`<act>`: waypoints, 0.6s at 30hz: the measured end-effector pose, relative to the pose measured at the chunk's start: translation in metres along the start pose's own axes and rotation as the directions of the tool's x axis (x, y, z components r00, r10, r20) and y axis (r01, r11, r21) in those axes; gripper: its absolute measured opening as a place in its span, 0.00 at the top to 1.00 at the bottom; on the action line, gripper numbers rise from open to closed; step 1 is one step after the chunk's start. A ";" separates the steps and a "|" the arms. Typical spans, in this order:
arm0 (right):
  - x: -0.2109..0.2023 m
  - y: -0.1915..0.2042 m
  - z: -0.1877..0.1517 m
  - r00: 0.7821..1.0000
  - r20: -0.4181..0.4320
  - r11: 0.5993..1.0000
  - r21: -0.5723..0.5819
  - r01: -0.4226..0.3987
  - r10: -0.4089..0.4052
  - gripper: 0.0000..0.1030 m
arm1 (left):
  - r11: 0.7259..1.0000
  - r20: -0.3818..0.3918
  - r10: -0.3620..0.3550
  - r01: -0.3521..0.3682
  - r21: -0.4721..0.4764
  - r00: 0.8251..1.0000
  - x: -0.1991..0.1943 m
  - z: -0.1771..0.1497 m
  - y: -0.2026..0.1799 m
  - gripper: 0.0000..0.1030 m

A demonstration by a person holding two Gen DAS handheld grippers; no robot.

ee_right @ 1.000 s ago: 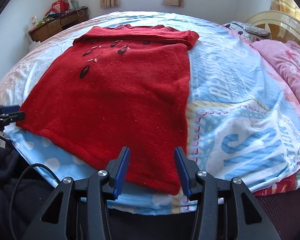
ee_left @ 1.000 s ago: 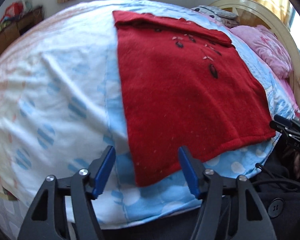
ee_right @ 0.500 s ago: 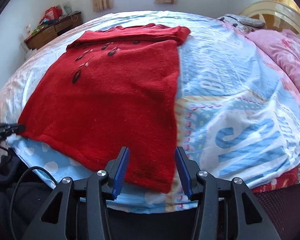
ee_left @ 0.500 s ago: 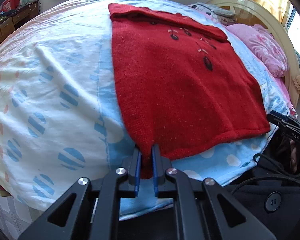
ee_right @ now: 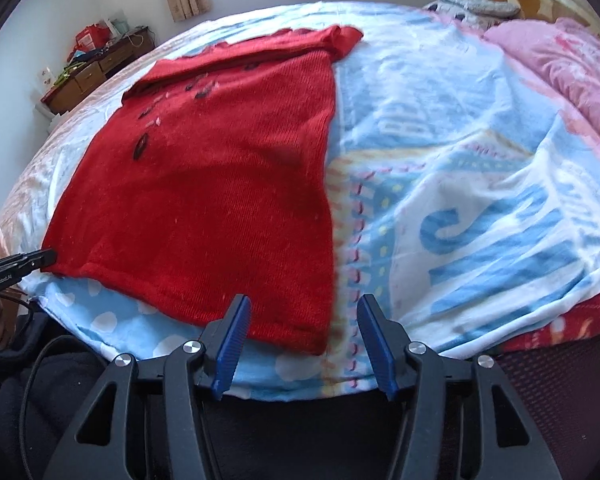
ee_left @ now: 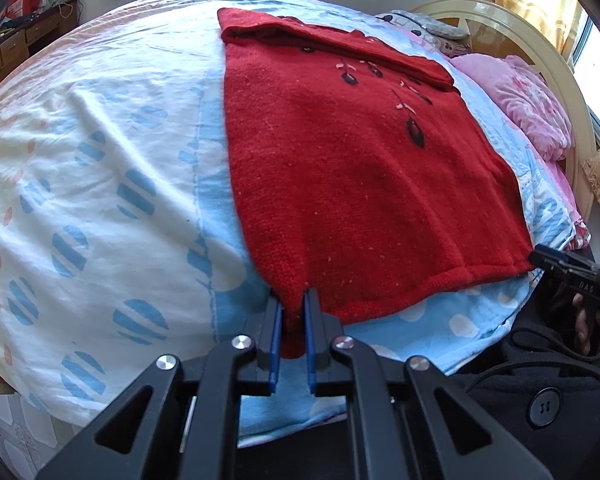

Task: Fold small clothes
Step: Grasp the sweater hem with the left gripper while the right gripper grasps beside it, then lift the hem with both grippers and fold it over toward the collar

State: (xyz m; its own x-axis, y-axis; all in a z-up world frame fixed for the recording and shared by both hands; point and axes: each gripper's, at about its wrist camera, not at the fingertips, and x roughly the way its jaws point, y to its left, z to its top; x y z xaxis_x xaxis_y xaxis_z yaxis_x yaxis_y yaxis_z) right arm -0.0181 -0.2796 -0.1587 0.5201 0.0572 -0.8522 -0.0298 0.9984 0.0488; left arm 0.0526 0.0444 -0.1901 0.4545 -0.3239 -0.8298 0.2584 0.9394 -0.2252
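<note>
A red knitted sweater point(ee_left: 360, 168) lies flat on the bed, its hem toward the near edge and its folded top at the far end, dark leaf-like motifs stitched across the upper front. Its near left hem corner is pinched between the blue pads of the left gripper point(ee_left: 291, 320), whose fingers are clenched on the knit, pulling a small peak of fabric up from the cover. This gripper reaches in low from the near edge, pointing toward the far side.

The right gripper point(ee_right: 304, 334) hovers at the near right corner of the sweater point(ee_right: 220, 184) with its fingers spread wide apart, the corner lying between and just beyond them, not gripped.

Under the garment is a blue and white patterned bedspread point(ee_right: 460, 200). A pink pillow point(ee_left: 528, 104) lies at the far right by the cream headboard point(ee_left: 540, 40). A wooden desk point(ee_right: 92, 76) stands far left.
</note>
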 end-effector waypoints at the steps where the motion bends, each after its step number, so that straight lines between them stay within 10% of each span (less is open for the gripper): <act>1: 0.004 0.000 -0.001 1.000 -0.015 1.000 0.004 -0.009 0.009 0.49 | 1.000 0.000 -0.002 0.002 -0.001 1.000 0.001 0.000 0.000 0.90; 5: 0.011 0.004 -0.001 0.999 -0.040 0.999 0.004 -0.034 0.034 0.74 | 1.000 0.004 -0.019 0.019 -0.003 1.000 0.002 0.000 0.003 0.90; 6: 0.012 0.005 -0.002 0.999 -0.045 1.000 -0.004 -0.031 0.031 0.93 | 1.000 0.009 -0.028 0.028 0.006 1.000 0.000 0.000 0.003 0.91; 18: -0.065 -0.008 0.015 0.949 0.293 0.991 0.028 -0.128 0.115 0.95 | 0.982 0.203 -0.175 0.185 -0.035 0.963 -0.054 0.027 0.018 0.92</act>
State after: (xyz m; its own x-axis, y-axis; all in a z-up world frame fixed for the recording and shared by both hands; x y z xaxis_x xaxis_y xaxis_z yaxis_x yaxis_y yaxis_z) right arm -0.0393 -0.2916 -0.0959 0.7401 0.1687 -0.6510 -0.0723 0.9824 0.1724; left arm 0.0559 0.0755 -0.1354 0.5658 -0.4990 -0.6565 0.3083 0.8664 -0.3928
